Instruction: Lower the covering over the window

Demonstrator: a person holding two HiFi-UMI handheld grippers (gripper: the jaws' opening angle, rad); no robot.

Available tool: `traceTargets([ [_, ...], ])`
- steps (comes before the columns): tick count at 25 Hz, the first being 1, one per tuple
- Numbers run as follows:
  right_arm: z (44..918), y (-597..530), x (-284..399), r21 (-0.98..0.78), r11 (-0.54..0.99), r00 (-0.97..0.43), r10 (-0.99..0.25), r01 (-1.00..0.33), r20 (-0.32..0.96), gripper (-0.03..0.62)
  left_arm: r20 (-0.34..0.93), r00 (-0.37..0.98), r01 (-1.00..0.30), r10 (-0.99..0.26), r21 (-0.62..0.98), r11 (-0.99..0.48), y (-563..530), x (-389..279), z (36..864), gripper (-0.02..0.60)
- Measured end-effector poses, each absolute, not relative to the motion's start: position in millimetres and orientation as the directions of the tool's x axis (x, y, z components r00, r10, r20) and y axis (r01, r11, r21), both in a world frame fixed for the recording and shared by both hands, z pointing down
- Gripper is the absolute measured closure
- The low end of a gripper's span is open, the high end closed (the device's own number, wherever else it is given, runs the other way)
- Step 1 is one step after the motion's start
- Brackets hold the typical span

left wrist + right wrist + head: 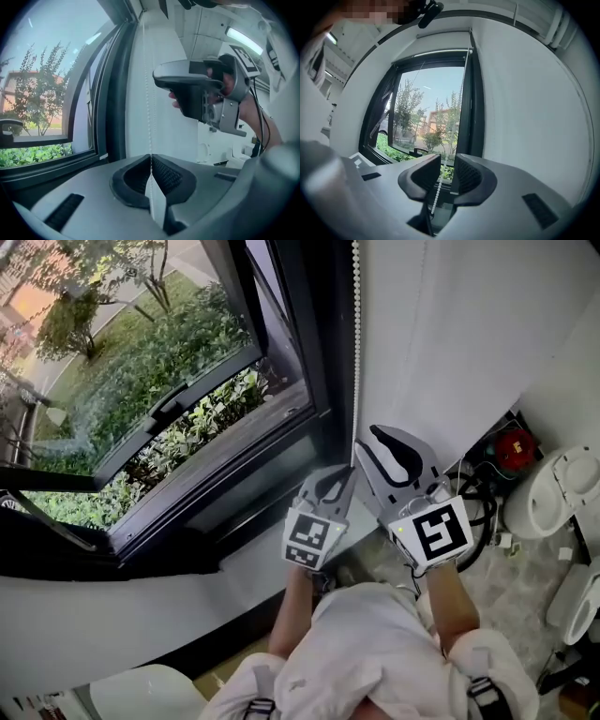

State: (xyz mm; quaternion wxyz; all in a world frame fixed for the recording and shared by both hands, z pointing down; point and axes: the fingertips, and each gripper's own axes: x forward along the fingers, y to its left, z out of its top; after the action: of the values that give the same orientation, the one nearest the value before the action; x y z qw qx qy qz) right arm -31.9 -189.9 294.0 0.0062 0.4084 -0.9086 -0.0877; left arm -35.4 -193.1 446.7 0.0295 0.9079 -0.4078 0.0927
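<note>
Grippers number two, each grey with black ribbed pads and a square-marked cube. The left gripper (151, 164) has its jaws pressed together, pinching the thin white beaded cord (355, 352). The right gripper (446, 176), higher and just to the right of it, has its jaws spread, with the same cord running between the pads but touching neither. We count one cord hanging along the near edge of the white wall (469, 334). In the left gripper view it seems to show as two close strands, though we cannot be sure. One dark-framed window (300, 352) lies to the left, its glass uncovered, with shrubs and trees beyond. The pale window covering (436, 52) shows only as a thin strip far up across the top of the opening, in the right gripper view, and is hard to make out there. The head view cuts it off altogether. On the far right floor stand white ceramic fixtures (562, 484), cut off by the edge, so we cannot count them. Beside them sits one small red object (514, 448) that we cannot identify. Both forearms show; the hands are hidden behind the cubes.
</note>
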Motion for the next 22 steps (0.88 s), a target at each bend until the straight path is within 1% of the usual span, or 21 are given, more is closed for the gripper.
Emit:
traceTargets([
  [8,279.2,-198.6,-44.9,0.172,0.691,-0.707,-0.704,-0.702,-0.061,0.479,0.181,0.652,-0.749,-0.736,0.002,-0.663,-180.8,-37.6,448.5,0.554],
  [9,279.2,-198.5,-45.9,0.172,0.694,-0.711,-0.7,-0.699,-0.061,0.493,0.179,0.654,-0.747,-0.735,0.002,-0.665,-180.1,-36.8,448.5,0.554],
  [10,279.4,-198.0,-46.5,0.169,0.7,-0.716,-0.695,-0.694,-0.062,0.54,0.178,0.656,-0.746,-0.734,0.002,-0.666,-179.6,-35.6,448.5,0.554],
  [11,279.9,-197.1,-47.0,0.163,0.707,-0.722,-0.689,-0.688,-0.063,0.574,0.177,0.657,-0.745,-0.733,0.002,-0.667,-179.2,-34.3,448.7,0.554],
  [22,288.8,-189.4,-44.5,0.149,0.736,-0.749,-0.659,-0.661,-0.069,0.58,0.182,0.667,-0.738,-0.722,0.033,-0.674,-178.3,-26.5,460.0,0.554],
])
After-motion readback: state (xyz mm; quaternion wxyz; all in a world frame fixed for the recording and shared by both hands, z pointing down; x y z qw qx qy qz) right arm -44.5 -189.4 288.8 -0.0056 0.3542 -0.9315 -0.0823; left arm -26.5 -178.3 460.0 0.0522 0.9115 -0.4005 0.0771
